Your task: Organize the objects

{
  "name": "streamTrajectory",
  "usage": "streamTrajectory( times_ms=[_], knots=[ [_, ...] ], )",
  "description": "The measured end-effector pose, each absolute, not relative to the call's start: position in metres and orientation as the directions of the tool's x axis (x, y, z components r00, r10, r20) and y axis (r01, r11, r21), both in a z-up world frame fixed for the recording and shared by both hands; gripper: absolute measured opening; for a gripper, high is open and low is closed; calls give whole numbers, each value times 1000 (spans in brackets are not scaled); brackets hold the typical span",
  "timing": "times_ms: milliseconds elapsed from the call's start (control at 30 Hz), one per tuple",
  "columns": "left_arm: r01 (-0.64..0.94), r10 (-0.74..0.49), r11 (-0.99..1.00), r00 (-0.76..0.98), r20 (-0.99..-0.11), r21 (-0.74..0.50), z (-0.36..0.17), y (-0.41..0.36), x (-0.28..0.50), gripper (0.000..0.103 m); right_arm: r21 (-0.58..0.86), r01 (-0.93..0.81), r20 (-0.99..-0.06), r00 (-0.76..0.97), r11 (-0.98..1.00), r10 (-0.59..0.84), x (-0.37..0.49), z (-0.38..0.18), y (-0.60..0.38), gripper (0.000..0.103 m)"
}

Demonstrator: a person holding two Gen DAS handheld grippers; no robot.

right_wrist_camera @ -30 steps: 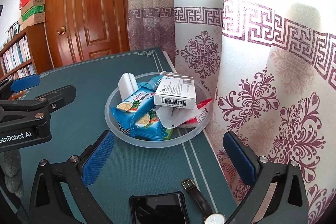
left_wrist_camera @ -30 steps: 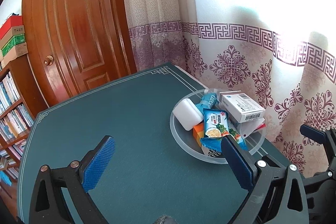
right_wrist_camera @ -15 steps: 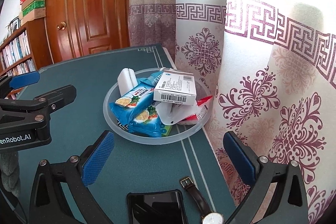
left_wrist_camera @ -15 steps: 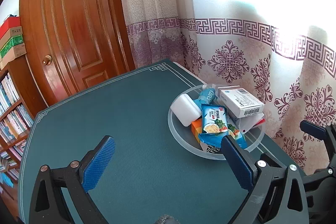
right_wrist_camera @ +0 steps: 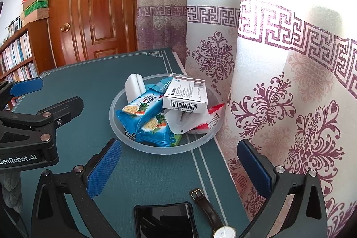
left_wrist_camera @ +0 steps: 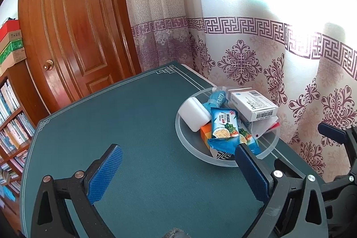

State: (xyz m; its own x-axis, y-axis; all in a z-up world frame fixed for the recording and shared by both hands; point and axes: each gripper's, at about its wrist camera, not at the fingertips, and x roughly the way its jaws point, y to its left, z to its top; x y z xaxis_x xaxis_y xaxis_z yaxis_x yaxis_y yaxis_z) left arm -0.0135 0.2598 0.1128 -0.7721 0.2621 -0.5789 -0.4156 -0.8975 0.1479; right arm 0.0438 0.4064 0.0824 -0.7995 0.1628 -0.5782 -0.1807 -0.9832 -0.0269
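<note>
Bowl (right_wrist_camera: 125, 133) heaped with small packets, at the worktop's (left_wrist_camera: 133, 126) curtain-side edge; both tongs open and empty.

The clear bowl holds a white barcoded box (right_wrist_camera: 185, 96) on top, two blue snack packs (right_wrist_camera: 145, 113), a white case (right_wrist_camera: 133, 87) against the far rim, and an orange box (left_wrist_camera: 205, 133) under the packs. Since a second ago its contents lie the same; the left tongs (left_wrist_camera: 176, 173) have pulled back a little and tipped, so the bowl sits slightly farther off and more of the door shows. The right tongs (right_wrist_camera: 178, 168) hover just short of the bowl, barely shifted from before. A dark phone (right_wrist_camera: 164, 220) and a wristwatch (right_wrist_camera: 212, 215) lie on the worktop beneath them, apart from the bowl.
</note>
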Motion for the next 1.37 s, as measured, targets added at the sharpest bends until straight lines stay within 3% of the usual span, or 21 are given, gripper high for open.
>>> streamTrajectory(
  times_ms=[1367],
  knots=[
    [-426, 275, -894, -766, -581, 137, 111, 259, -12, 103, -40, -163, -585, -796, -986, 156, 42, 77, 401, 103]
  ],
)
